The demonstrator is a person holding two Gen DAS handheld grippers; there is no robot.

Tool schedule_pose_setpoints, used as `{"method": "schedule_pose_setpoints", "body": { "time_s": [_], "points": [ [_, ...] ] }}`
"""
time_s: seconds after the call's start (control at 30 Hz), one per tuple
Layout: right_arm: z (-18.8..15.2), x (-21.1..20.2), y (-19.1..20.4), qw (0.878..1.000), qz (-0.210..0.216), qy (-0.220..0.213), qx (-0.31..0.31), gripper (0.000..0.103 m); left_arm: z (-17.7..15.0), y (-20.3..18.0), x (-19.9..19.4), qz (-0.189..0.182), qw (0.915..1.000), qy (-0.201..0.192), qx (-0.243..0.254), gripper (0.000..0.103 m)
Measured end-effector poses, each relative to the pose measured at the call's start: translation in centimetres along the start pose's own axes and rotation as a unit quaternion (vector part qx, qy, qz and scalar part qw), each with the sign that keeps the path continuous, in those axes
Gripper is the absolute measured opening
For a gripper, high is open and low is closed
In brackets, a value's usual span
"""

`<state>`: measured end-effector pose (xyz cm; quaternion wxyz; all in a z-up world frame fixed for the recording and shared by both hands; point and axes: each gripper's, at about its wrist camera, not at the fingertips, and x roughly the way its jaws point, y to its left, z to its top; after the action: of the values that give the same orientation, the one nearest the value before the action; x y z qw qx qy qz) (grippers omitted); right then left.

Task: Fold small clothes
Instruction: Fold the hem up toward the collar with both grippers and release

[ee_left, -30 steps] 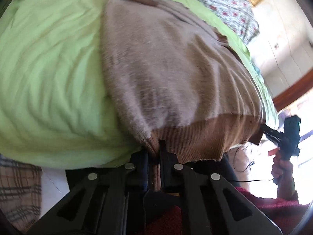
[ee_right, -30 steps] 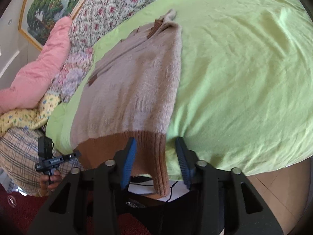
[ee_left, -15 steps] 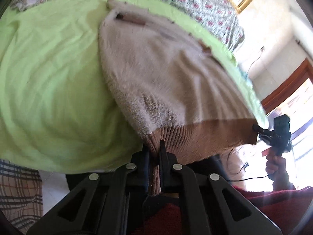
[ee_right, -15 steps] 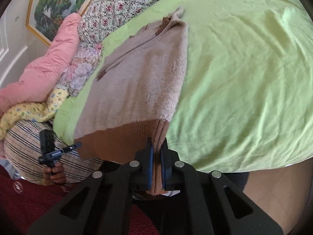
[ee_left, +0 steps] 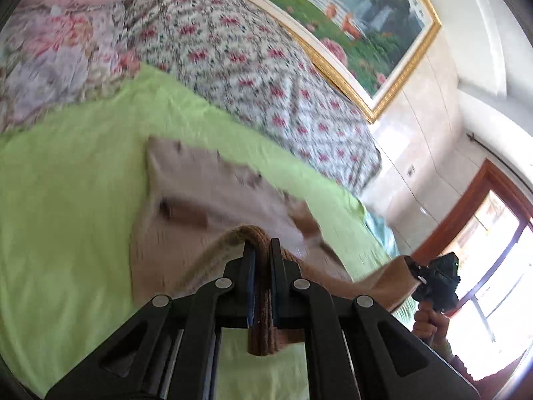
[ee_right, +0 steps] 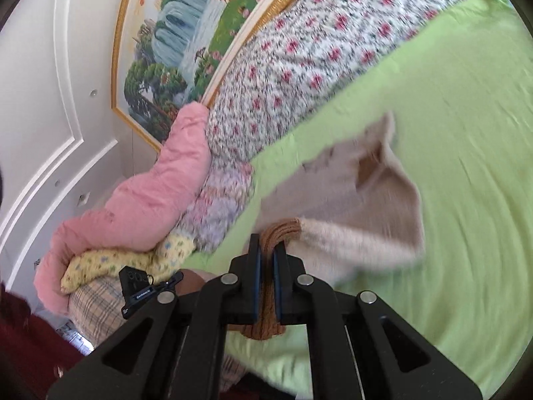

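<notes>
A small beige knit sweater (ee_left: 213,196) with a brown ribbed hem lies on the green bedsheet (ee_left: 66,216); it also shows in the right wrist view (ee_right: 376,200). My left gripper (ee_left: 261,253) is shut on one corner of the brown hem (ee_left: 263,316) and holds it lifted over the sweater's body. My right gripper (ee_right: 268,250) is shut on the other hem corner (ee_right: 266,310), also lifted. The right gripper shows in the left wrist view (ee_left: 433,280), the left gripper in the right wrist view (ee_right: 143,290). The frames are motion-blurred.
A floral quilt (ee_left: 240,56) and a pink duvet (ee_right: 156,200) lie at the bed's head below a framed painting (ee_left: 349,10). A yellow flowered cloth (ee_right: 133,263) and plaid fabric (ee_right: 90,303) lie at the left. A window (ee_left: 499,266) is at the right.
Both grippers have lifted the brown hem and carried it forward over the sweater toward the collar. The right gripper, open a second ago, closed on the hem.
</notes>
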<state>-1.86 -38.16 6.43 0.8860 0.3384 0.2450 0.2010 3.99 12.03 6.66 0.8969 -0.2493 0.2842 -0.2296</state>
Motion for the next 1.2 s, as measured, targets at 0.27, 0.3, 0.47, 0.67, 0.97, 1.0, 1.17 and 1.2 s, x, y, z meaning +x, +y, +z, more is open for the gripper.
{"method": "schedule_pose_setpoints", "body": {
  "time_s": [0.27, 0.3, 0.47, 0.67, 0.97, 1.0, 1.17, 1.2],
  "points": [
    [9.2, 10.3, -2.9, 0.999, -0.051, -0.011, 0.006, 0.007, 8.8, 3.6, 9.7, 0.037, 0.9987, -0.023, -0.027, 0.005],
    [10.1, 11.7, -3.6, 0.998, -0.059, -0.008, 0.01, 0.007, 9.5, 4.1, 10.8, 0.044, 0.9984, -0.022, -0.028, 0.005],
    [12.8, 17.0, -7.4, 0.994, -0.104, 0.005, 0.032, 0.007, 11.8, 7.7, 16.4, 0.081, 0.9957, -0.002, -0.044, 0.005],
    [14.7, 22.1, -11.5, 0.983, -0.179, 0.026, 0.03, 0.007, 12.9, 12.3, 22.9, 0.117, 0.991, 0.03, -0.057, 0.005],
    [13.5, 25.2, -16.5, 0.969, -0.229, 0.07, 0.064, 0.009, 12.0, 15.4, 26.4, 0.134, 0.9855, 0.078, -0.069, 0.012],
    [13.6, 24.9, -16.4, 0.97, -0.224, 0.069, 0.068, 0.01, 11.8, 15.1, 25.8, 0.134, 0.9851, 0.084, -0.068, 0.013],
    [13.9, 21.2, -12.3, 0.974, -0.221, 0.03, 0.034, 0.042, 9.4, 11.1, 22.1, 0.091, 0.989, 0.107, -0.046, 0.02],
    [13.5, 20.5, -10.7, 0.978, -0.208, 0.025, 0.014, 0.042, 8.7, 9.6, 21.9, 0.073, 0.9898, 0.117, -0.036, 0.02]
  ]
}}
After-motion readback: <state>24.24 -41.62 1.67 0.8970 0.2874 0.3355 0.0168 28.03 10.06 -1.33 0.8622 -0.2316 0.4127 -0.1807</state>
